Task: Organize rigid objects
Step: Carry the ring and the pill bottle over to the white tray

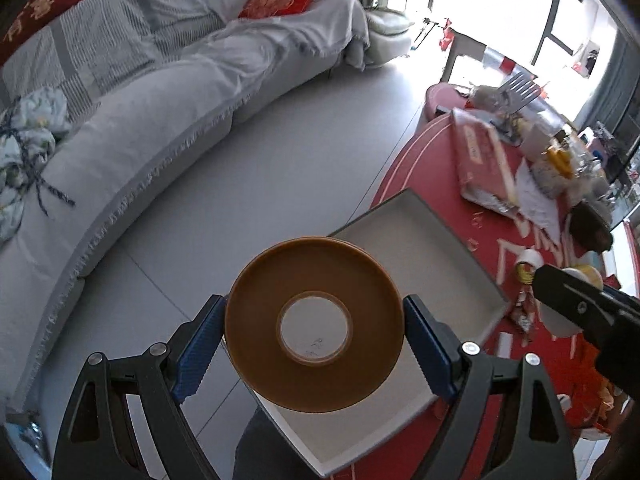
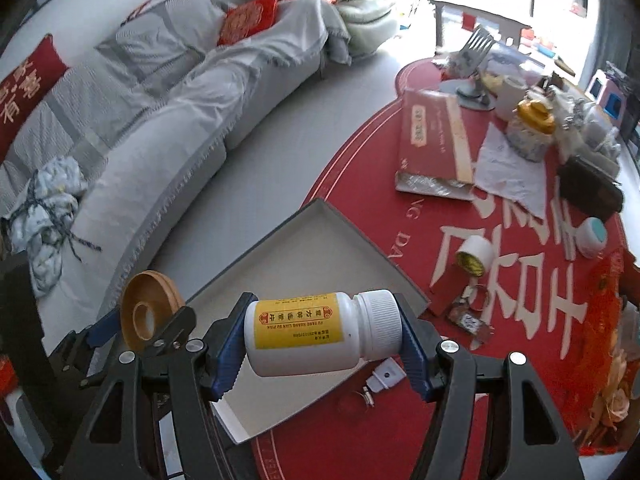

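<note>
The left gripper [image 1: 314,336] is closed on a tape roll [image 1: 314,326], its blue pads [image 1: 200,346] pressed against the roll's outer rim on either side, the roll's flat face turned to the camera. The right gripper [image 2: 322,340] clamps a bottle [image 2: 320,334] lying crosswise, one pad on its base, the other on its cap. In the right wrist view the left gripper [image 2: 136,320] sits just beside and left of the right one, both held up above the desk.
</note>
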`<state>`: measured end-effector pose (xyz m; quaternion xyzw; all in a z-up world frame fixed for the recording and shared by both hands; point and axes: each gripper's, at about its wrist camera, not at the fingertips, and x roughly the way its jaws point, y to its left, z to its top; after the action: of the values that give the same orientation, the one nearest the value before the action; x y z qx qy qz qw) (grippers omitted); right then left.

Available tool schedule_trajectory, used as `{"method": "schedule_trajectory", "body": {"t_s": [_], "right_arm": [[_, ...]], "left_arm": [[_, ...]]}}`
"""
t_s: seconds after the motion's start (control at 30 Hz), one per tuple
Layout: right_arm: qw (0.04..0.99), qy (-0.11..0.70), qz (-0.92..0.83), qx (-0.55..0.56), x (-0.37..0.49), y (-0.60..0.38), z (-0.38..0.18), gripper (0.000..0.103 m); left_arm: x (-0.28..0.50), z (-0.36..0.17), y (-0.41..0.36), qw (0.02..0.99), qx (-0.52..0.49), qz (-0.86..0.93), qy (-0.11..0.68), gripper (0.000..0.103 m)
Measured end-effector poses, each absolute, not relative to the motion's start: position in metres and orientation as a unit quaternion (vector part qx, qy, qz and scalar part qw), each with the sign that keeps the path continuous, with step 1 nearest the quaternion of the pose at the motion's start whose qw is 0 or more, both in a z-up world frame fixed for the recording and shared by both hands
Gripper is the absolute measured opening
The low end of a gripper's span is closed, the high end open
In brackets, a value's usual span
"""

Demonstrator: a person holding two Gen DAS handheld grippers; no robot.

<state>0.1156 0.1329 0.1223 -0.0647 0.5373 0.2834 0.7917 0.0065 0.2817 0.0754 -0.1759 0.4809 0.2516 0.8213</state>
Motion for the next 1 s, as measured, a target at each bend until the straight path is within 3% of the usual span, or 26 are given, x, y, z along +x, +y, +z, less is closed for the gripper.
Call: {"method": "schedule_trajectory", "body": {"t_s": [0.33,1.0], "right_arm": [[0.771,0.571,0.267,-0.088,0.124,0.152,0.074,0.067],[0.754,0.596,0.254,-0.106,0.127,0.156,0.034,0.067]], "left_arm": [[0.012,0.038,0.289,0.804,-0.178,0.25,0.51,0.089],[0.026,0.016,0.291,0.79,-0.181,0.243,0.533,0.089]]}}
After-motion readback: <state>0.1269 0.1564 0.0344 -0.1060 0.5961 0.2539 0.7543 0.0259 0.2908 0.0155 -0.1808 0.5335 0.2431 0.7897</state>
